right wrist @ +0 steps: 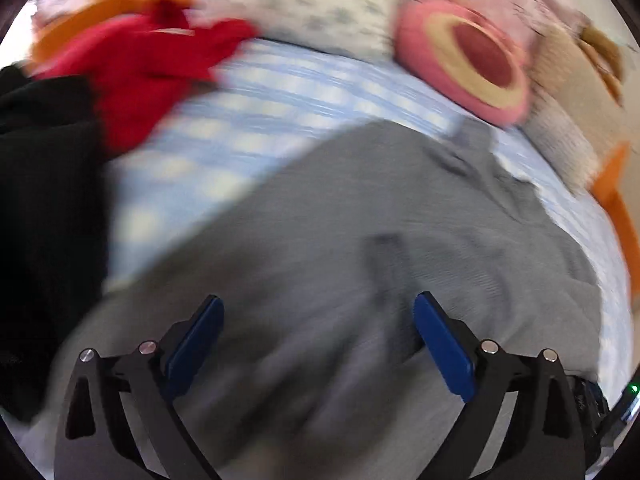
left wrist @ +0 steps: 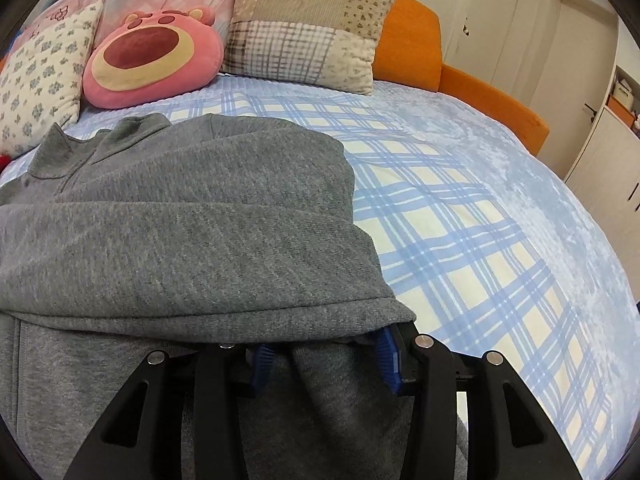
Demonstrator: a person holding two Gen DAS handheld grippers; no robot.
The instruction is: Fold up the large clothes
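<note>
lying on the plaid bedsheet [left wrist: 460, 208], a soft, floppy grey sweatshirt [left wrist: 192, 216] is clenched at its hem by the left gripper [left wrist: 324, 356]; the right gripper [right wrist: 318, 344] is held spread above it, grasping nothing. thick hems are judged the best hold.

This is a bedroom in a home. A bed [left wrist: 500, 184] with a blue and cream checked cover fills most of both views, and it has an orange padded frame [left wrist: 408, 32] at the far side. Soft things for sleeping lie at the far end: a patchwork cushion [left wrist: 304, 24], a floral cushion [left wrist: 40, 80] and a pink plush bear pillow [left wrist: 152, 60]. On the far right stand white cupboard doors [left wrist: 600, 156]. Red clothing [right wrist: 136, 68] and black clothing [right wrist: 44, 216] lie on the left of the bed.
</note>
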